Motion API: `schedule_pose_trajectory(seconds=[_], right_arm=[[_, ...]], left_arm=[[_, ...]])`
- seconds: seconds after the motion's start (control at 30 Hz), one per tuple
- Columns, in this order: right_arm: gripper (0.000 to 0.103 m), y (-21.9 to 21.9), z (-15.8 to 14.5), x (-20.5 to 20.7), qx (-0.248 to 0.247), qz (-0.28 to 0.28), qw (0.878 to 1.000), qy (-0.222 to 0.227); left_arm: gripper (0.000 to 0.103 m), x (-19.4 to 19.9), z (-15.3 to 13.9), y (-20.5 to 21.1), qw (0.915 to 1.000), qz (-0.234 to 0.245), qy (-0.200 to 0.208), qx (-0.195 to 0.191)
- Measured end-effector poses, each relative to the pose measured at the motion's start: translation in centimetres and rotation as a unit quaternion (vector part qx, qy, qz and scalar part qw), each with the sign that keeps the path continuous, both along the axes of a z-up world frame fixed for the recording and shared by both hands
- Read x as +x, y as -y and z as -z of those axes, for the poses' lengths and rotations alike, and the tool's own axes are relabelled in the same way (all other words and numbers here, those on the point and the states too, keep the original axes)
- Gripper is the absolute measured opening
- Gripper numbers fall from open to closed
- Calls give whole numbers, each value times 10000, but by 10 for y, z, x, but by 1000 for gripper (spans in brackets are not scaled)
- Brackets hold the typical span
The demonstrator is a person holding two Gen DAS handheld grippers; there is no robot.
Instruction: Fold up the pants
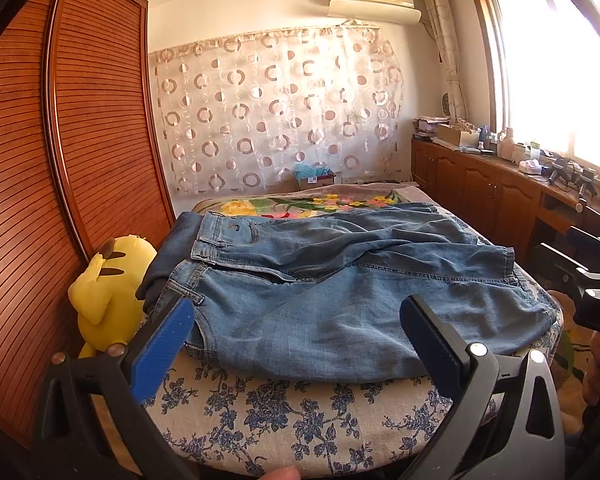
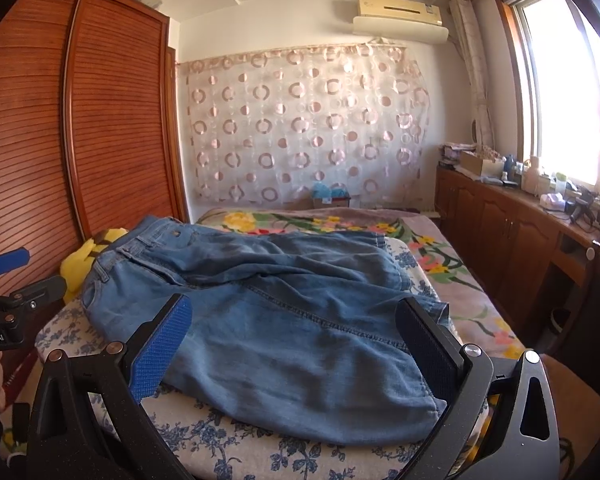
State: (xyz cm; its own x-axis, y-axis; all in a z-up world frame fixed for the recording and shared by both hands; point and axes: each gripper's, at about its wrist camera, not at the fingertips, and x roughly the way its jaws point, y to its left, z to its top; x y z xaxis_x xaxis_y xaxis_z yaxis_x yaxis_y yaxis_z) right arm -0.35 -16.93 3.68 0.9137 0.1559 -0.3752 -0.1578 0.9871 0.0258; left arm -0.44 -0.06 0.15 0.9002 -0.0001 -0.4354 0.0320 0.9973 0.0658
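Note:
A pair of blue denim pants (image 1: 332, 292) lies across a pad with a blue flower print (image 1: 284, 412), waistband to the left, legs running right and bunched in folds. My left gripper (image 1: 300, 328) hovers open above the near edge of the pants, nothing between its blue pads (image 1: 162, 348). In the right wrist view the same pants (image 2: 284, 332) fill the middle, and my right gripper (image 2: 296, 340) is open over the leg end, holding nothing. Each gripper shows at the edge of the other's view: the right gripper (image 1: 596, 292) and the left gripper (image 2: 8, 272).
A yellow plush toy (image 1: 108, 292) sits at the left by the wooden wardrobe (image 1: 60, 160). Dark folded fabric (image 1: 172, 264) lies under the waistband. A floral bedspread (image 2: 440, 264) lies behind. A cluttered wooden cabinet (image 1: 500, 192) runs under the window at right.

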Motion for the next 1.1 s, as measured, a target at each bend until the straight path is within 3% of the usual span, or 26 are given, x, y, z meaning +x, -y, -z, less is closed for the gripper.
schedule_pose_trajectory(seconds=[1.1], right_arm=[[103,5,-9,-3,56,51,10000,4]], left_arm=[[103,-1,-2,-2,10000,-24,-30,-26]])
